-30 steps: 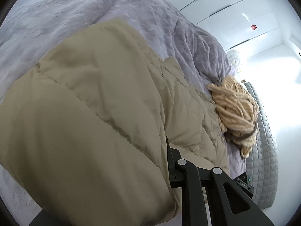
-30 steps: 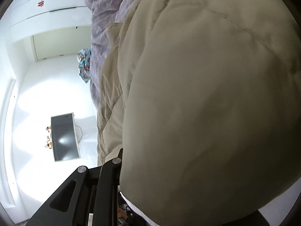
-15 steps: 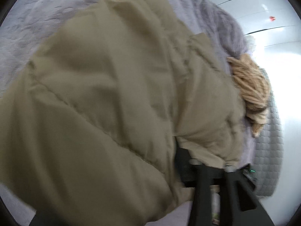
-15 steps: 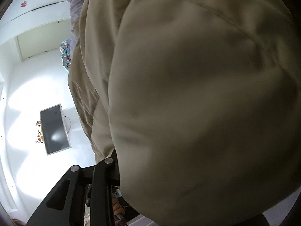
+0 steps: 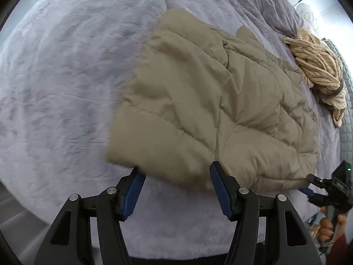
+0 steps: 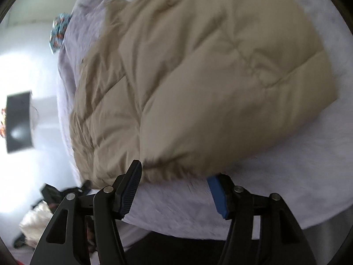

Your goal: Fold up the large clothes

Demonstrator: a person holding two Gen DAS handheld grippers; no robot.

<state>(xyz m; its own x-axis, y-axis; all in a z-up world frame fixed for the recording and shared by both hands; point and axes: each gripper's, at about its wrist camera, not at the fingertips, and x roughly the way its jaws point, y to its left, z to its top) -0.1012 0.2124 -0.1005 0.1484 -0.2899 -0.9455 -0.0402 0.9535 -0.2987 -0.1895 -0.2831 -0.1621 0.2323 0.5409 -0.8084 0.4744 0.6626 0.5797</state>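
A beige quilted jacket (image 5: 209,101) lies folded on the lavender bedspread (image 5: 66,88). My left gripper (image 5: 176,172) stands open just above the jacket's near hem, its blue pads (image 5: 132,190) clear of the fabric. The right wrist view shows the same jacket (image 6: 198,77) filling the frame. My right gripper (image 6: 176,172) is at its near edge with its jaws opening. The hem lies just ahead of the fingertips and the pads do not press on it. The right gripper (image 5: 326,187) also shows at the left view's lower right, held by a hand (image 5: 326,227).
A tan ribbed knit garment (image 5: 320,66) lies bunched at the bed's far right, beside a grey quilted mattress edge (image 5: 346,132). A patterned cloth (image 6: 59,28) hangs off the bed's far side. A dark screen (image 6: 18,121) stands against the white surroundings.
Both grippers held the jacket with fabric draped over the cameras. Now both have let go and drawn back, and the jacket lies flat on the bed.
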